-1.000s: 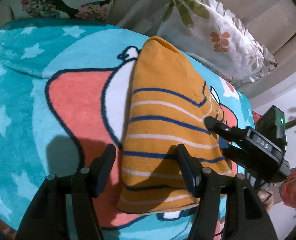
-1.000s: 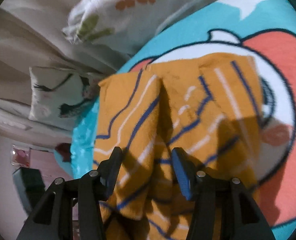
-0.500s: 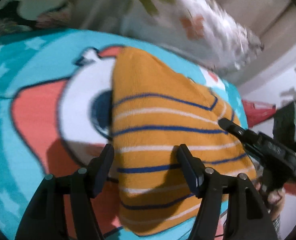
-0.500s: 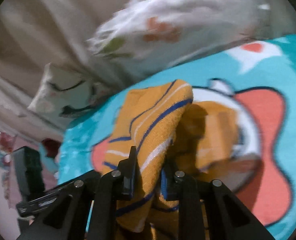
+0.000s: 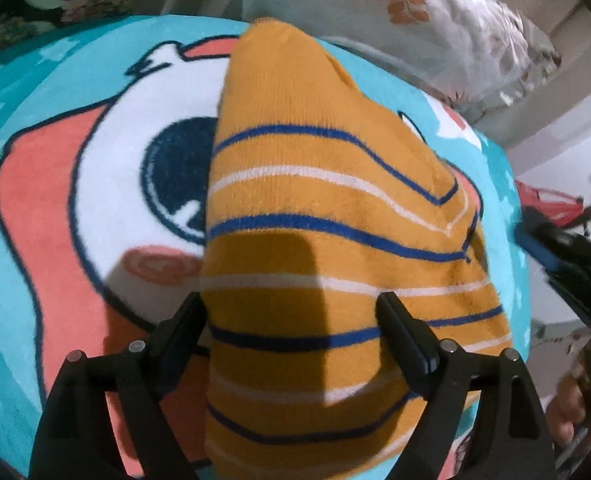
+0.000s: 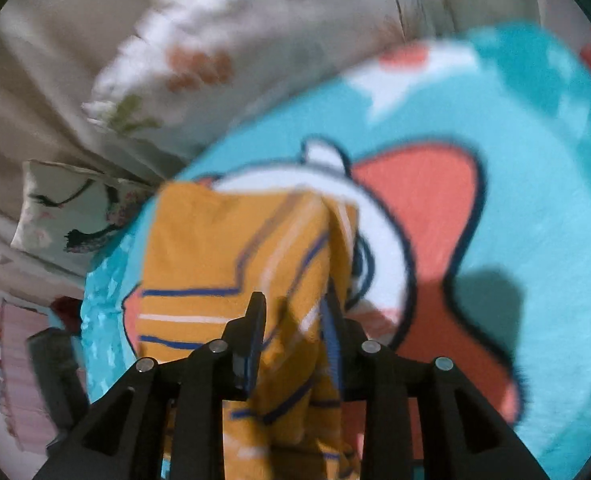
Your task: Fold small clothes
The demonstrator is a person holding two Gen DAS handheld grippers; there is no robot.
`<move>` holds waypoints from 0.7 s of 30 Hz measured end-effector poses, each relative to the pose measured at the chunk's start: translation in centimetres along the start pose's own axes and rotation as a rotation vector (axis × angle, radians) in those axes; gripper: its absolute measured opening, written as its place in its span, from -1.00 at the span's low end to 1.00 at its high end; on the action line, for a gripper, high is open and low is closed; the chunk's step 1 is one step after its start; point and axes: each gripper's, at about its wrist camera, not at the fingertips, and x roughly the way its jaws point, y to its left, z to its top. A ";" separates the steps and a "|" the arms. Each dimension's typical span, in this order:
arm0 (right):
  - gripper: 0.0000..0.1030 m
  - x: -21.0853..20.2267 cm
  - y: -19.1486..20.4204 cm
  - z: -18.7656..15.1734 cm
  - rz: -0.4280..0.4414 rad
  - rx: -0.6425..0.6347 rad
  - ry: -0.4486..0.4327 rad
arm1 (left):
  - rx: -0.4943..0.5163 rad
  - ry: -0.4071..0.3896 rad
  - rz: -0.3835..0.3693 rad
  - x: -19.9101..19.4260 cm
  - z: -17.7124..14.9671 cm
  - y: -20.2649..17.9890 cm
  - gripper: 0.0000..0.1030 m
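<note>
Left gripper [image 5: 291, 316] – jaws spread wide, having just been opening; fingers straddle the near part of the orange striped garment [image 5: 327, 240] without pinching it. Garment lies folded on the turquoise cartoon blanket [image 5: 55, 208], floral pillow [image 5: 435, 20] beyond. Right gripper [image 6: 293, 320] – jaws narrow, just eased apart slightly, a raised fold of the garment [image 6: 199, 248] between the pads; view blurred, so actual pad contact cannot be told.
</note>
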 end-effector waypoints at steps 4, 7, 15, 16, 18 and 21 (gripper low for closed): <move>-0.38 -2.7 3.6 -0.6 0.052 -0.098 -0.021 | -0.009 -0.069 0.071 -3.5 -0.2 0.2 0.68; -0.38 -1.4 5.3 -2.3 0.063 -0.158 0.022 | -0.026 -0.117 0.143 -5.9 -0.3 1.0 0.68; -0.46 5.3 5.2 -6.2 -0.138 -0.331 0.099 | -0.026 -0.176 0.304 -8.0 -1.7 2.4 0.68; -0.46 5.3 5.2 -5.9 -0.138 -0.330 0.112 | -0.015 -0.183 0.321 -8.1 -1.9 2.3 0.68; -0.46 4.3 5.1 -4.8 -0.105 -0.286 0.139 | -0.004 -0.189 0.332 -8.3 -2.1 2.3 0.68; -0.43 2.3 5.7 -2.9 -0.015 -0.230 0.088 | 0.004 -0.187 0.350 -8.4 -2.3 2.3 0.68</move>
